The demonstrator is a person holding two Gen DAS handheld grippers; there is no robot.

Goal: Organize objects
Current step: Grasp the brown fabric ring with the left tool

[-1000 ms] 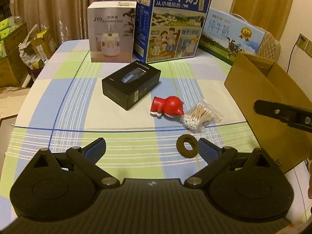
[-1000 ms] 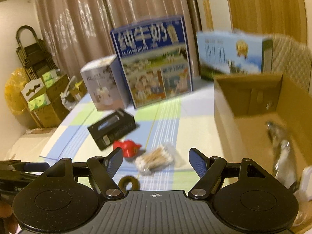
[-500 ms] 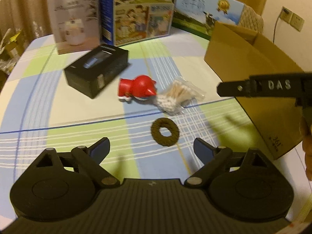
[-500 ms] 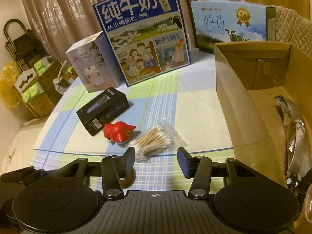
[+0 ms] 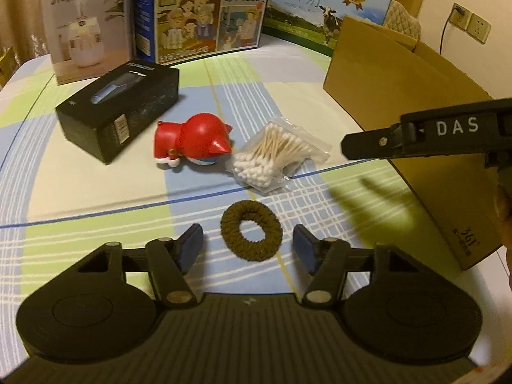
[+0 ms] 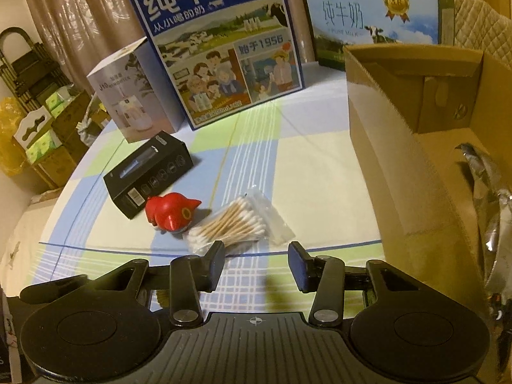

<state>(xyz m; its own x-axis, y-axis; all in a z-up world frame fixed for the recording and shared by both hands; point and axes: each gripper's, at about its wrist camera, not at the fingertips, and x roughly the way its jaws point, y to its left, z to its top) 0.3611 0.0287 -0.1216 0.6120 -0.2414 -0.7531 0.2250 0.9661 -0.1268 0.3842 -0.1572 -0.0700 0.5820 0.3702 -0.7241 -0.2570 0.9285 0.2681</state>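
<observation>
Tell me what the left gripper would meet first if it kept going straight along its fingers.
Most likely the brown hair tie, lying on the tablecloth between the open fingers of the left gripper. Beyond it sits the bag of cotton swabs. Height above the cloth is unclear.

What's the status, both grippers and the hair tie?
Left gripper open, straddling the brown hair tie. Right gripper open, empty, near the cotton swab bag. Nothing in the way.

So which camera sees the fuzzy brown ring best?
The left wrist view. The brown hair tie lies whole on the tablecloth, right between the open left gripper's fingers. In the right wrist view it cannot be seen, probably hidden behind the right gripper.
</observation>
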